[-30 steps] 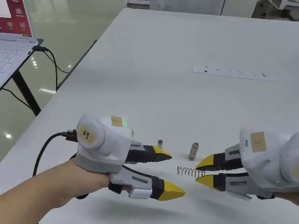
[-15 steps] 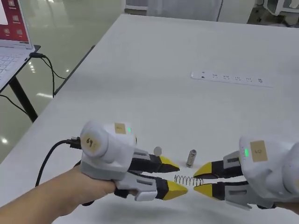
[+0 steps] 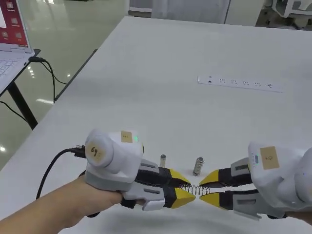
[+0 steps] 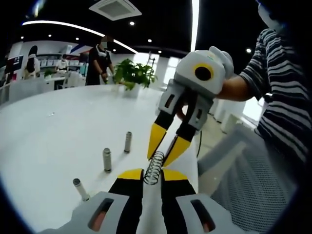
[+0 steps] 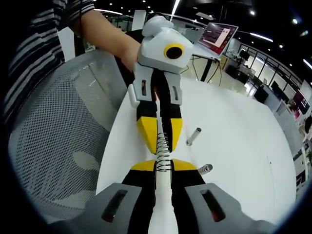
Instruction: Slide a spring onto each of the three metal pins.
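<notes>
Fingers (image 3: 181, 196) of left gripper (image 4: 154, 173) and right gripper (image 5: 165, 165) pinching opposite spring (image 5: 163, 144) ends; spring horizontal, axis tip to tip

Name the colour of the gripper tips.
Yellow on the left gripper and right gripper, both gripping the spring; best in the head view.

A white power strip (image 3: 239, 83) lies at the upper right of the worktop (image 3: 146, 87) in the head view, and an open laptop (image 3: 12, 34) sits at the upper left edge, a black cable (image 3: 50, 73) hanging beside it. The right gripper view has a grey mesh chair (image 5: 53, 136) at left; the left gripper view, a green plant (image 4: 134, 74) at upper centre.
</notes>
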